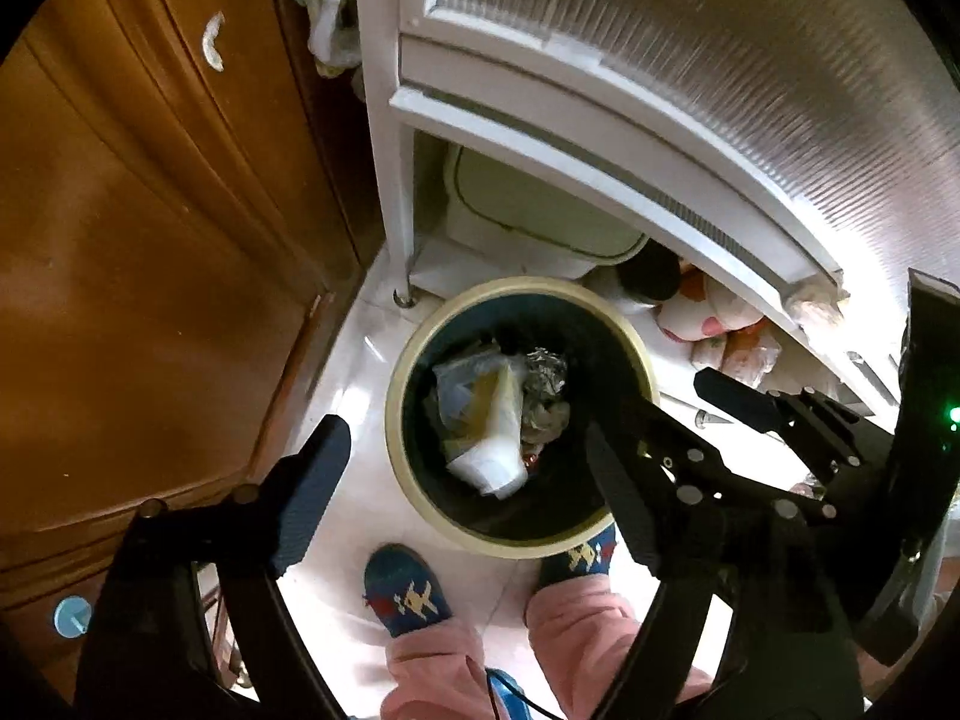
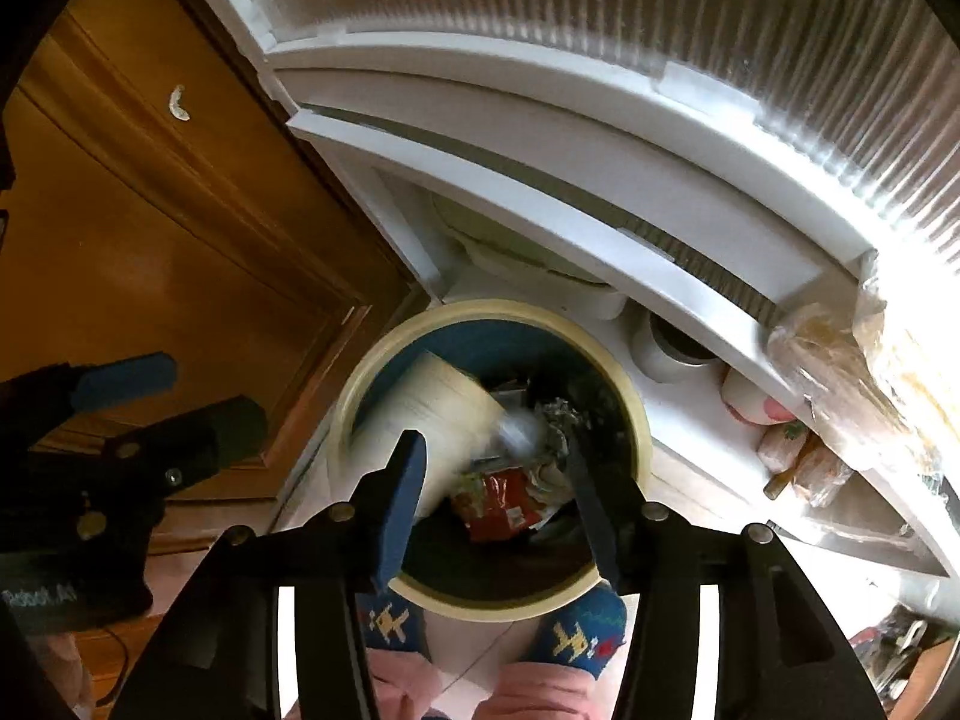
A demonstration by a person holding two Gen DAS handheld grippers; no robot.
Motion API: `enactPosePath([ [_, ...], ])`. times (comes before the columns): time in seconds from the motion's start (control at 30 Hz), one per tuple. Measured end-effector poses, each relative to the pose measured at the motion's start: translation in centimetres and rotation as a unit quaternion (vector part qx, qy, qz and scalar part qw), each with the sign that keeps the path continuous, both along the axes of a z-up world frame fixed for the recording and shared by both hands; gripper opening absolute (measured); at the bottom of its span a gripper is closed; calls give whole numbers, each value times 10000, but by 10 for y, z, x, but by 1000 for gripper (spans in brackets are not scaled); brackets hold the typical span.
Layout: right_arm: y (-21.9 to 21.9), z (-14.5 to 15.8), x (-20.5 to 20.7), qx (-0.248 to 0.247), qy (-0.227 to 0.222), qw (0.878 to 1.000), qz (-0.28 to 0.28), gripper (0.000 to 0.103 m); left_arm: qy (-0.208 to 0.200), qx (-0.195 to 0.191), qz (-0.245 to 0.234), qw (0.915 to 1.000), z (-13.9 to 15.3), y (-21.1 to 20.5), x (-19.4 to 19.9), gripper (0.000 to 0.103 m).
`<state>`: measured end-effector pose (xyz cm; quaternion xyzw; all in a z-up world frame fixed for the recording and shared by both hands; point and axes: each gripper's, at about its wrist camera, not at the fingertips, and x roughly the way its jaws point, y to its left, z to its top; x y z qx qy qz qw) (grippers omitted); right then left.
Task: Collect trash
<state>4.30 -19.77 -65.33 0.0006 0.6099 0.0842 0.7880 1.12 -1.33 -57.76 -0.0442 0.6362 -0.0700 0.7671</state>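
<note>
"Reboot.AI"-like print on left gripper [image 2: 126,396]

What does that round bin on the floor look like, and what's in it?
The bin is round, with a cream rim and dark blue inside. It stands upright on the white floor by the wooden door, against the person's socked toes. Inside lie a crumpled plastic bag, foil and a red wrapper. A blurred pale object is over its opening.
</note>
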Motion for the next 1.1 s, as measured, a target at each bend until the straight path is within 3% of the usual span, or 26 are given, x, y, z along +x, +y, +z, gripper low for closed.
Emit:
enactPosePath([
  [0.2, 4, 15, -19, -23, -280, 9996, 84, 51, -158, 116, -176, 9997, 11, -3, -4, 82],
  [0.7, -12, 49, -28, -46, -146, 9996, -222, 52, -11, 270, -19, 9996, 32, -7, -1, 83],
  [0.87, -18, 68, -30, -40, -92, 9994, -339, 60, 62, 315, 33, 9995, 52, -6, -1, 83],
  [1.1, -23, 113, -33, 2, -121, 9991, -418, 60, -12, 346, -24, 9994, 102, -8, -1, 83],
])
